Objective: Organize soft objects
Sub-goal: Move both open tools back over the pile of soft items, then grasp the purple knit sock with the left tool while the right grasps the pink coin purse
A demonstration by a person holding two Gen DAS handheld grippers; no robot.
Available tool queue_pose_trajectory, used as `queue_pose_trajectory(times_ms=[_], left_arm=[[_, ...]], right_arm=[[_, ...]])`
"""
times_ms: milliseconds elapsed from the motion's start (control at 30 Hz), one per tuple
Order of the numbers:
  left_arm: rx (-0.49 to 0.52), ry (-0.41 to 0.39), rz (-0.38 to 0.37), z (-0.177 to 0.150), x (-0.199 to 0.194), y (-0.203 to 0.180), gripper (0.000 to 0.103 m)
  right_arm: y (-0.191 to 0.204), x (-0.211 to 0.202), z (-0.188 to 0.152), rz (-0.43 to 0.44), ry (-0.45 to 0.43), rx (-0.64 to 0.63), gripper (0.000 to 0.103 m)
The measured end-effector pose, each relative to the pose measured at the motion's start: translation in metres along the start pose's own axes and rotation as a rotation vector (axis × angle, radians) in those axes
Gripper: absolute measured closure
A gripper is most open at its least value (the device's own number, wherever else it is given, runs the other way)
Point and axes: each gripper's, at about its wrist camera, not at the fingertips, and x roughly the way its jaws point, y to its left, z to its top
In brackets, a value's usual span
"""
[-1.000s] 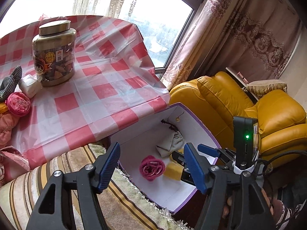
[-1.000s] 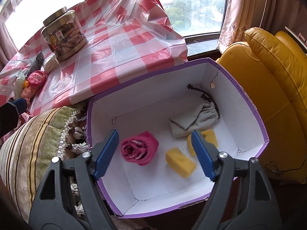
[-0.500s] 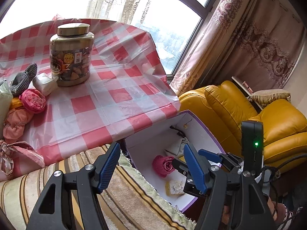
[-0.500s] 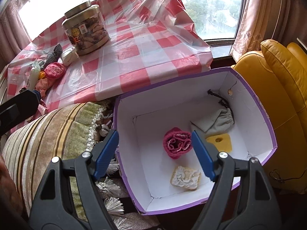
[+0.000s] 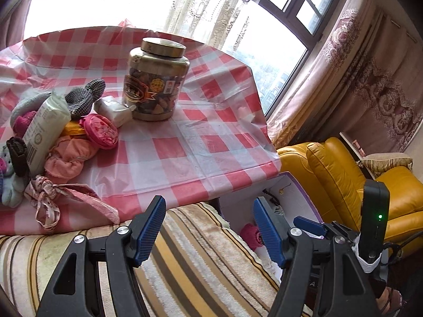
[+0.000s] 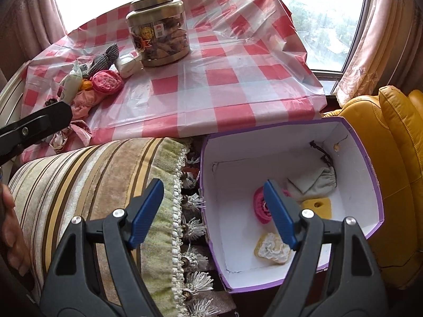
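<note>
While both tools point(image 5: 208, 231) point(image 6: 214, 211) hang released, the purple box point(image 6: 370, 174) holds a pink roll point(image 6: 260, 206) — plus sponges point(image 6: 320, 207) and a pouch point(image 6: 314, 182).

The tabletop point(image 6: 224, 79) lies bare right of the snack jar point(image 6: 158, 31); the soft pile point(image 5: 66, 132) crowds its left edge.

Black clamp-style grippers, ribbed blue fingers point(image 5: 149, 233), silver screws point(image 6: 118, 213), green LED.

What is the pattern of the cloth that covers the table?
The tablecloth has a red and white check pattern. It shows best in the right wrist view.
</note>
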Motion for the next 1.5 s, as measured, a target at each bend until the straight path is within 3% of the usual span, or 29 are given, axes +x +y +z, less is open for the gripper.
queue_pose_trajectory(times_ms=[600,1067,1267,1500], left_arm=[[-0.138,-0.078,0.147,-0.001,-0.051,0.092,0.034],[-0.341,-0.138,0.378,-0.004,-0.097,0.203,0.034],[-0.383,-0.128,0.453,-0.001,-0.101,0.234,0.034],[-0.475,-0.044,0.504,0.007,-0.085,0.268,0.032]], right_arm=[[0.071,0.009,0.022,0.029,0.010,-0.139,0.023],[0.116,0.027,0.038,0.099,0.040,-0.220,0.023],[0.130,0.037,0.050,0.116,0.039,-0.244,0.023],[0.151,0.050,0.062,0.144,0.043,-0.280,0.023]])
